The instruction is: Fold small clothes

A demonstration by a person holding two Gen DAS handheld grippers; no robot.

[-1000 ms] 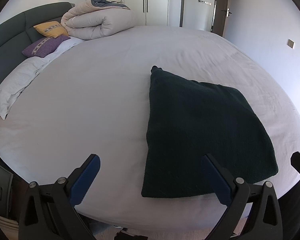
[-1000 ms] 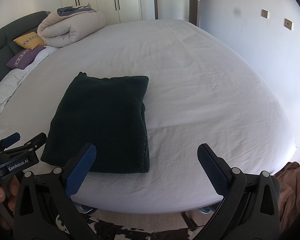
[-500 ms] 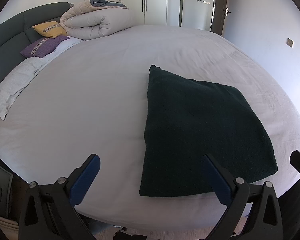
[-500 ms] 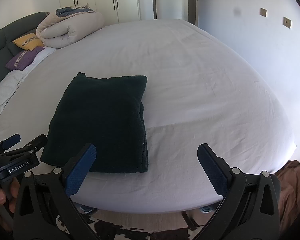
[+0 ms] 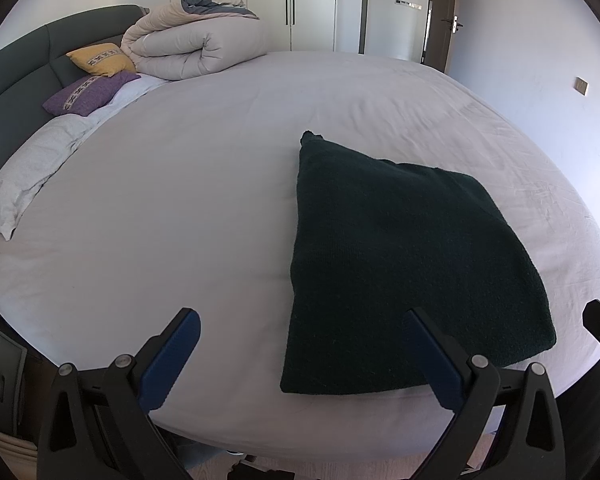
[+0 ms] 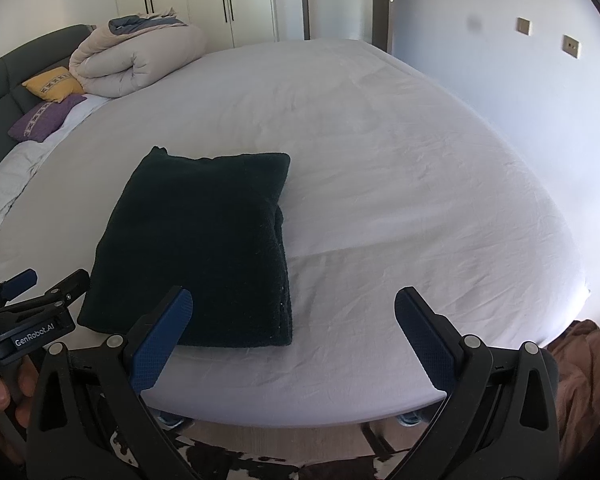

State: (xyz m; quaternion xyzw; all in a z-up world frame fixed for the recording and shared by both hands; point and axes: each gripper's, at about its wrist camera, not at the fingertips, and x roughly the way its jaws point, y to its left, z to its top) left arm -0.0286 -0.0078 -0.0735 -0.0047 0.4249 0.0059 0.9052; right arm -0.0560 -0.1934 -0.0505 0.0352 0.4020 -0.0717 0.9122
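A dark green knitted garment (image 5: 400,256) lies folded into a flat rectangle on the white bed sheet (image 5: 180,208), near the front edge. It also shows in the right wrist view (image 6: 204,248), with stacked layers along its right edge. My left gripper (image 5: 300,350) is open and empty, held just off the bed's front edge, its right finger in front of the garment's near corner. My right gripper (image 6: 292,328) is open and empty, in front of the garment's near right corner. The left gripper also shows at the left of the right wrist view (image 6: 32,304).
A rolled beige duvet (image 5: 196,44), a yellow cushion (image 5: 100,58), a purple cushion (image 5: 88,92) and a white pillow (image 5: 28,176) lie by the dark headboard at far left. Brown fabric (image 6: 580,376) lies on the floor at right. A wall runs along the right.
Both views have drawn back and shifted very slightly; the folded garment has not moved and both grippers stay open.
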